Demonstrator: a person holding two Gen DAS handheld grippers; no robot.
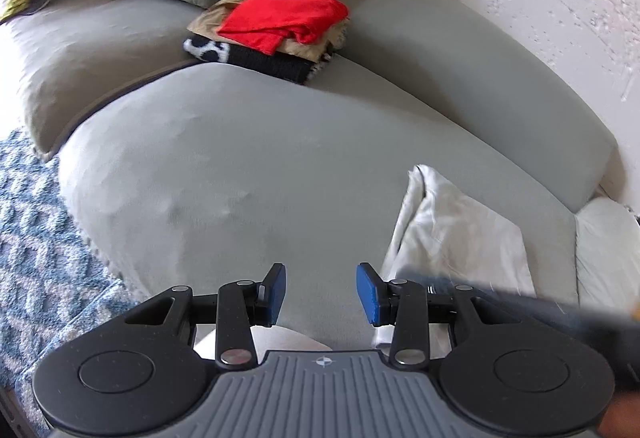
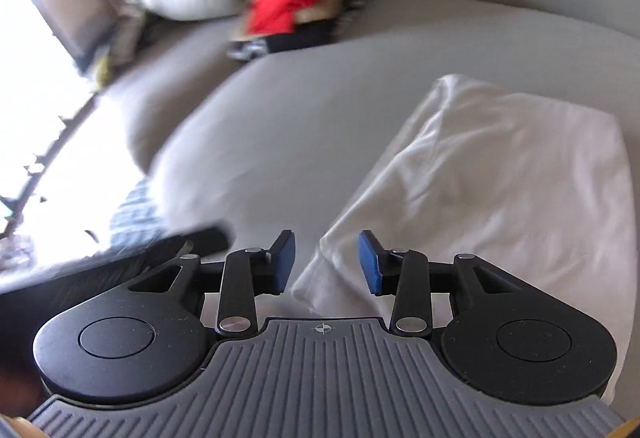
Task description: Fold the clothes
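The left wrist view is being taken from just above the front edge of the grey sofa seat (image 1: 248,166), looking forward over the left tool (image 1: 321,294) toward the backrest. The right wrist view is being taken from beside it, nearer the folded white garment (image 2: 488,174), and is being blurred. The stacked pile topped by red cloth (image 1: 284,18) is being shared by both views, well ahead.

No legible text or labels anywhere.
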